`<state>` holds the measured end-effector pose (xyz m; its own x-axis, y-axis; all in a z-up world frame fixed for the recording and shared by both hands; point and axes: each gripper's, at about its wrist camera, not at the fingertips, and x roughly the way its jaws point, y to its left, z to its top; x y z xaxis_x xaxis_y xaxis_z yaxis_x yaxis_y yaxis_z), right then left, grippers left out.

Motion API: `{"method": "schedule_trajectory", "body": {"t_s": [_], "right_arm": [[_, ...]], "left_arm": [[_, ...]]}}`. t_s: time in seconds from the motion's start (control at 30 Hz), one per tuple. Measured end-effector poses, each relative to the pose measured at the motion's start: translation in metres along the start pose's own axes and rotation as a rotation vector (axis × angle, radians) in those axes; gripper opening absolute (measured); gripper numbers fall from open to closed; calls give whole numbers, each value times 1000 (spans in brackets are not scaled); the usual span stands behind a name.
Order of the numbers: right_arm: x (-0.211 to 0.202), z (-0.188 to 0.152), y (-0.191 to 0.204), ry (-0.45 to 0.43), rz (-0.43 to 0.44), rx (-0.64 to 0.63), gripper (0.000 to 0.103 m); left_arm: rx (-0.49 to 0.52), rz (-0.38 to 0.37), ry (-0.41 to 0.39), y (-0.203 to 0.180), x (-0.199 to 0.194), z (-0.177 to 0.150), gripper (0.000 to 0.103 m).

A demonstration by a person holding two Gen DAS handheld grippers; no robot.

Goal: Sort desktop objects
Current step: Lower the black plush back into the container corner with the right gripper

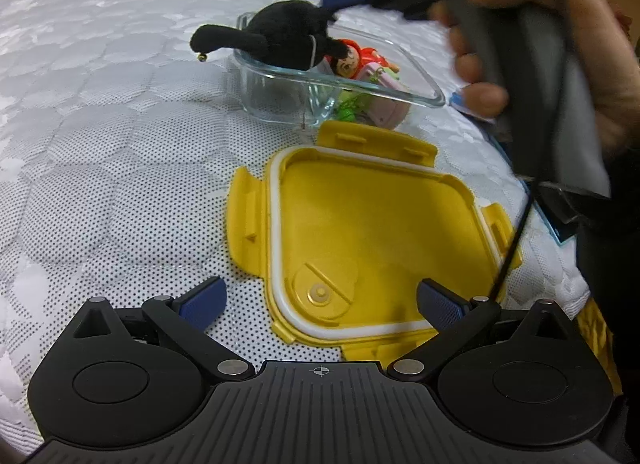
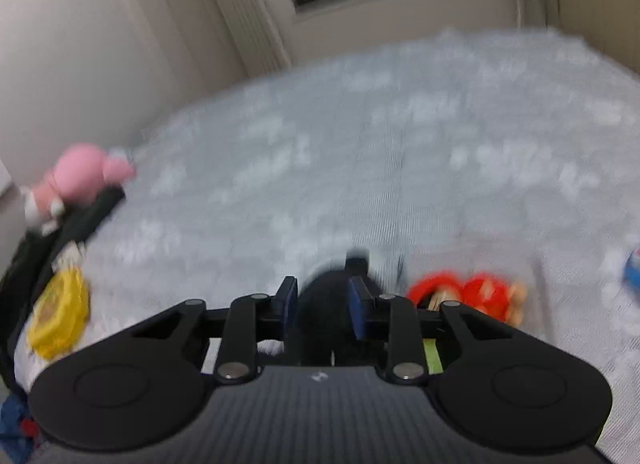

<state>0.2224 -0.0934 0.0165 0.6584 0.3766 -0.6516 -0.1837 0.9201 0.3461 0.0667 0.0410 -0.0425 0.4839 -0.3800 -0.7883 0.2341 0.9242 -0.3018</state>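
Yellow lid (image 1: pixel 376 240) lies upside down on the quilted mattress (image 1: pixel 120 143), just beneath your left gripper (image 1: pixel 320 306), fingers spread wide, nothing between them. Behind it the glass container (image 1: pixel 420 75) holds a black plush toy (image 1: pixel 284 33) and a red figure (image 1: pixel 352 59). Your right gripper (image 2: pixel 322 312): fingers narrowed around something black, blurred; contact uncertain.

A plush toy (image 1: pixel 280 33) and doll (image 1: pixel 350 59) lie in the container (image 1: pixel 424 91), behind the lid (image 1: pixel 380 232).
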Motion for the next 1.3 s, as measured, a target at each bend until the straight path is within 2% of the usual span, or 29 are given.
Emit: {"method": "schedule_trajectory", "body": {"t_s": [0.03, 0.1, 0.23, 0.33, 0.43, 0.53, 0.63, 0.73, 0.77, 0.83, 1.1, 1.23, 1.3], "right_arm": [[10, -2, -1, 33, -42, 6, 30], [24, -7, -10, 51, -47, 46, 31], [11, -5, -11, 46, -19, 46, 31], [-13, 1, -2, -21, 25, -26, 31], [-15, 2, 15, 1, 86, -133, 31], [-13, -7, 32, -7, 111, -206, 31], [-2, -12, 45, -12, 87, -268, 25], [17, -12, 39, 63, 41, -237, 25], [21, -12, 34, 84, 30, -214, 16], [18, -13, 25, 91, 33, -179, 11], [17, -23, 1, 201, 11, -148, 15], [27, -20, -10, 223, 34, -105, 18], [26, -17, -11, 238, 36, -113, 24]], "left_arm": [[4, 1, 1, -1, 0, 0, 103], [9, 0, 1, 0, -1, -1, 103], [-8, -4, 1, 4, -1, 0, 103], [-3, 0, 2, 3, 0, 0, 103], [0, 2, 2, 3, 1, 1, 103], [-3, 0, 1, 3, 1, 0, 103], [1, -1, 1, 3, -1, -1, 103], [-2, -6, -1, 5, -2, -2, 103], [-3, -9, -2, 5, -3, -3, 103], [-5, -15, -3, 6, -3, -3, 103], [-9, -11, -3, 7, -4, -1, 103], [3, -1, 0, 5, -2, -1, 103], [5, 1, 1, 4, -2, 0, 103]]}}
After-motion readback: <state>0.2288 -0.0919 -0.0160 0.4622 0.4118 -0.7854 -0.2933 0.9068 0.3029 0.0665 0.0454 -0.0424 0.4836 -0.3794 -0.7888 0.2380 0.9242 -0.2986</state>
